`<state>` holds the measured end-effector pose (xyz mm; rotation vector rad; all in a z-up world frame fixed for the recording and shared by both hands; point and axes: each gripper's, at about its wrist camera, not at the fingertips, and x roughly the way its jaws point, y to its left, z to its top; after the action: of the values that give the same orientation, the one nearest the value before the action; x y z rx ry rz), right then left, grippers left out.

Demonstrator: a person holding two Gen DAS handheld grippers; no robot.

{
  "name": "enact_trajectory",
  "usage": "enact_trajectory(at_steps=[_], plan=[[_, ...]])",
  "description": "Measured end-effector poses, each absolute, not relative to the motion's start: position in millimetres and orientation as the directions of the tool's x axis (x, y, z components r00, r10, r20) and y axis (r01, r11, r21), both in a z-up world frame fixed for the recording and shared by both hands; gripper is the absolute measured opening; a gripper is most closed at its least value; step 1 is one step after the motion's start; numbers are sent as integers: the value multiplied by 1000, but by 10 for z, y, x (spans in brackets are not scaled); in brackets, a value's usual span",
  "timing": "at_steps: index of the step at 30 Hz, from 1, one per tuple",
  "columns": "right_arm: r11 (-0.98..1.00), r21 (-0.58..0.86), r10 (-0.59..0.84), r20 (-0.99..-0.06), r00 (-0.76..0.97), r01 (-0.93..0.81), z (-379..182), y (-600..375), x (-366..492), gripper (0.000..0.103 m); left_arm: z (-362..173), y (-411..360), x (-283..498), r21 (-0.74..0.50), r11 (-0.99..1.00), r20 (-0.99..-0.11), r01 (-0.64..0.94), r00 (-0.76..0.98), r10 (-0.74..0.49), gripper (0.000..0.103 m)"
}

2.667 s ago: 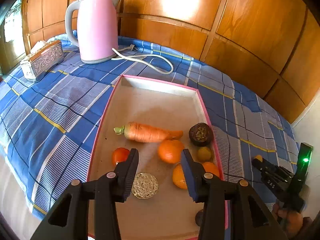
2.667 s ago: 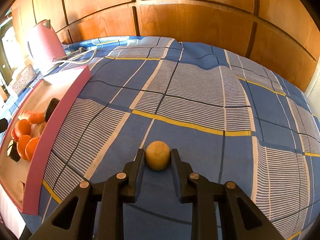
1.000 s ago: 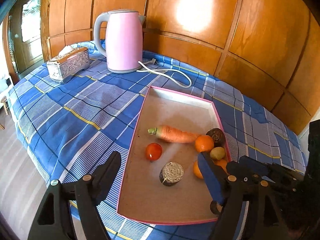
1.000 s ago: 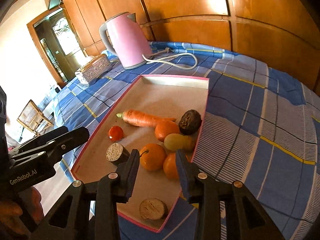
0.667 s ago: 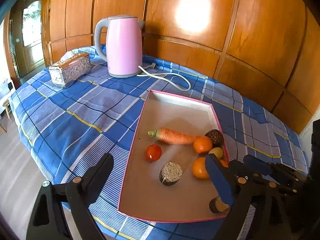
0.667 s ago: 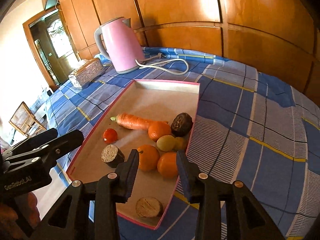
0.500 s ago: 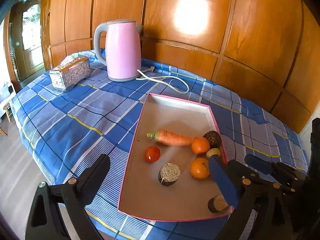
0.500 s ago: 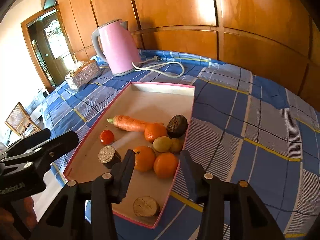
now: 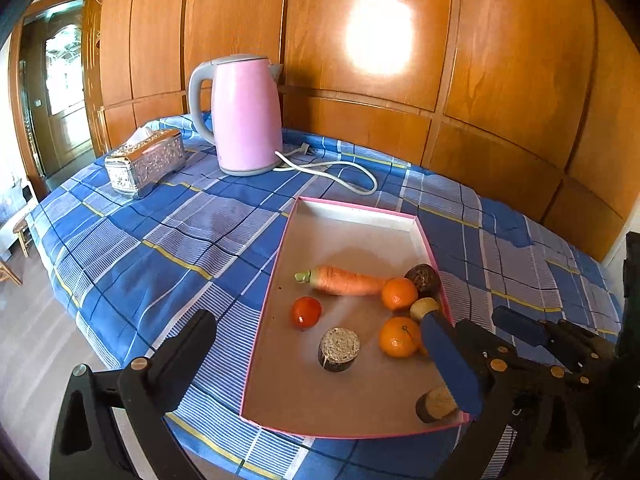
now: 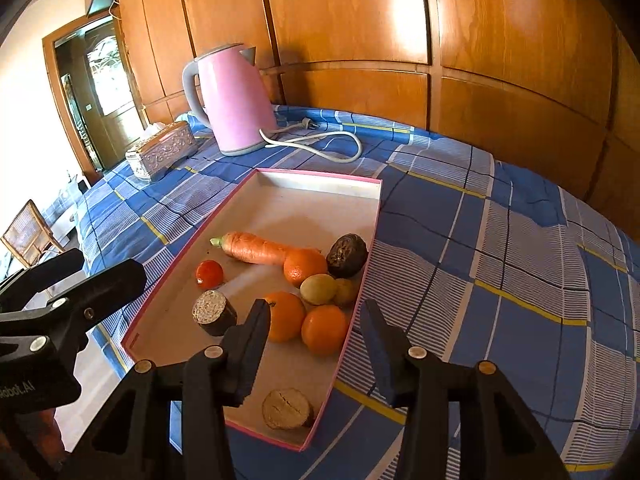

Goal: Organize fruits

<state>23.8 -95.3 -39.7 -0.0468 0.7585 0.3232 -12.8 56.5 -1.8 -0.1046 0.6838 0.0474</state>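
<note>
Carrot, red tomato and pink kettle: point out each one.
carrot (image 10: 256, 251), right wrist view, middle of its body
red tomato (image 10: 209, 272), right wrist view, its top
pink kettle (image 9: 246, 116), left wrist view, its side wall

Oranges (image 10: 324, 330), carrot (image 10: 256, 250), tomato (image 10: 209, 272) loose in pink-rimmed tray (image 10: 320, 178)

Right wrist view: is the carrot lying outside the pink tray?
No. The carrot lies inside the pink tray, its thin end touching an orange near the right wall.
</note>
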Motion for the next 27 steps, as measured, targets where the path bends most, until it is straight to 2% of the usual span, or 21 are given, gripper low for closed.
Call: enact_trajectory(at_steps=[27], plan=[[951, 76, 268, -681, 681, -299, -406, -973, 227, 47, -3, 585, -154, -66, 991, -624, -118, 779, 51, 103]])
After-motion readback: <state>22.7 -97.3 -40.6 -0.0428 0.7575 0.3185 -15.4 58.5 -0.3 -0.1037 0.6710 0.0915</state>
